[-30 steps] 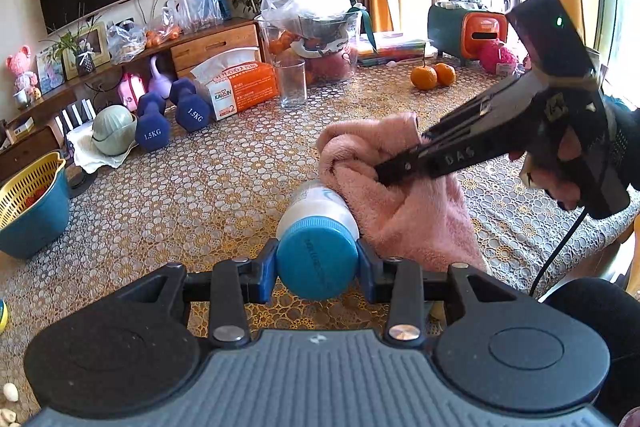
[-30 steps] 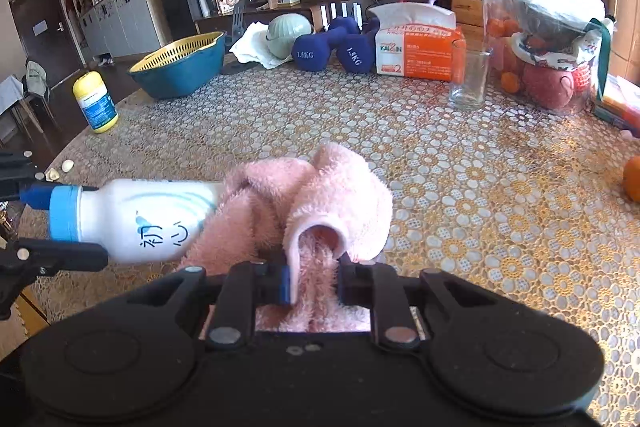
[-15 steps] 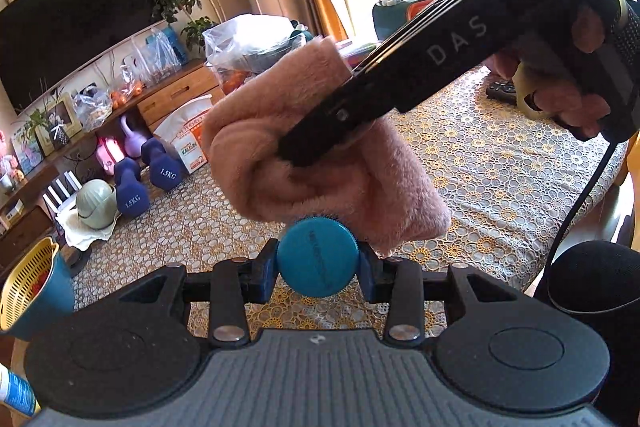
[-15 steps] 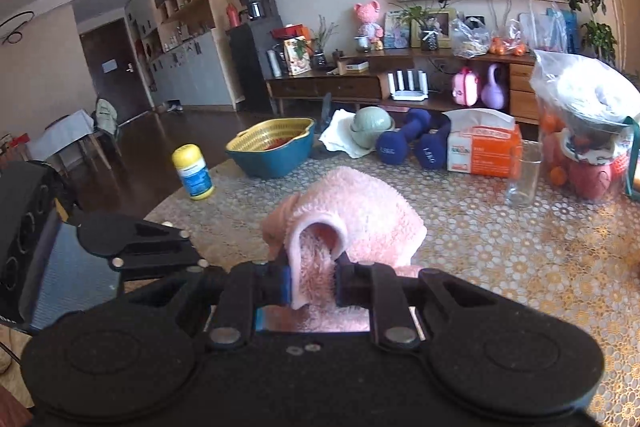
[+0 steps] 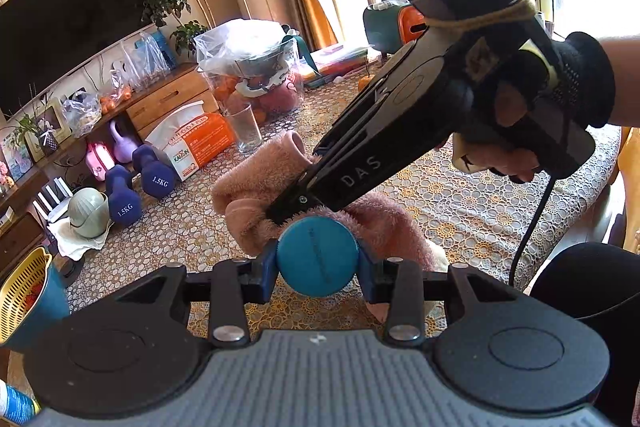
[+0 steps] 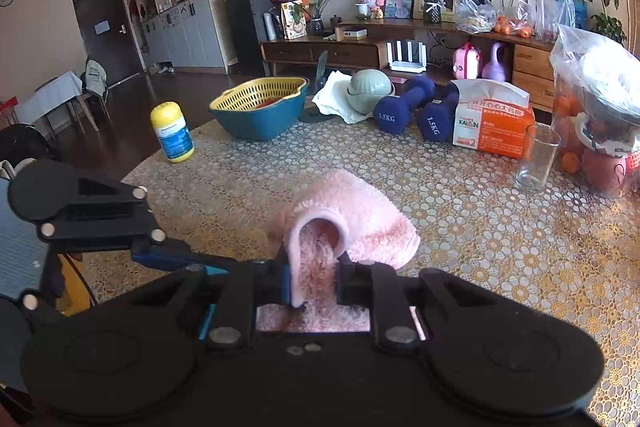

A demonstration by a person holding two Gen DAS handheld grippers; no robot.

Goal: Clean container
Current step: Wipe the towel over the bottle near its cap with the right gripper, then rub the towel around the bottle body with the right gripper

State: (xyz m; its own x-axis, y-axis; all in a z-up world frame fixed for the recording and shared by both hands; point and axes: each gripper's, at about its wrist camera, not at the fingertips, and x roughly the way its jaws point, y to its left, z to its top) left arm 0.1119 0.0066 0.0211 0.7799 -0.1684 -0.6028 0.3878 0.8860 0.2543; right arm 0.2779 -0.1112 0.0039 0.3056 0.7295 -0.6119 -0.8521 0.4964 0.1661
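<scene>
Left gripper (image 5: 317,263) is clamped on the container's blue cap (image 5: 317,262), long axis pointing straight away from the camera, body hidden under the pink towel (image 5: 256,195). Right gripper (image 6: 314,279) pinches that towel above the lace-covered table (image 6: 480,227).

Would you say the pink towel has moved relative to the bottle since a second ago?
Yes. The pink towel, pinched by the right gripper, has slid from beside the bottle's body up over it, against the blue cap.
</scene>
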